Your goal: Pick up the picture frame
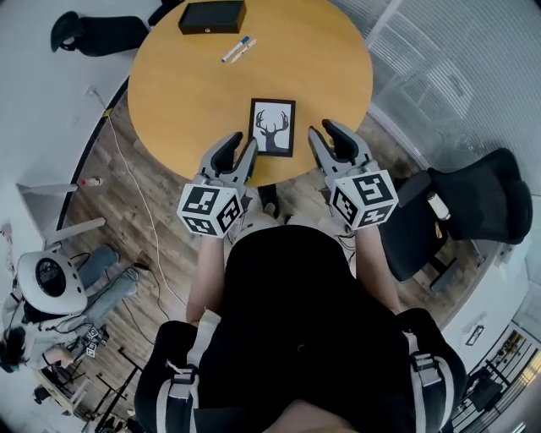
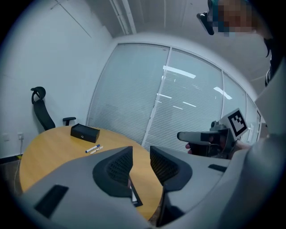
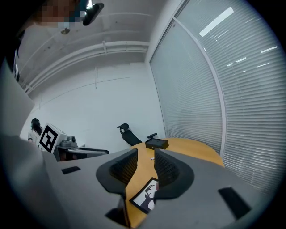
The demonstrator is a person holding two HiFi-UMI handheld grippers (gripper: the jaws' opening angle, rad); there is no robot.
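Picture frame (image 1: pixel 273 128): flat on surface (image 1: pixel 194 84), between left tool (image 1: pixel 239 149) and right tool (image 1: pixel 325 133); both released, empty, apparently flanking it for pickup.

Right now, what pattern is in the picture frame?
Picture frame: black antlered deer on white, best in head view.

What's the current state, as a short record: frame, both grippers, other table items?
table: round, wooden
picture frame: lying flat near the table's near edge, deer print up
left gripper: open, empty, at frame's left
right gripper: open, empty, at frame's right
black box: far edge
markers: two, near box
task: frame not yet gripped
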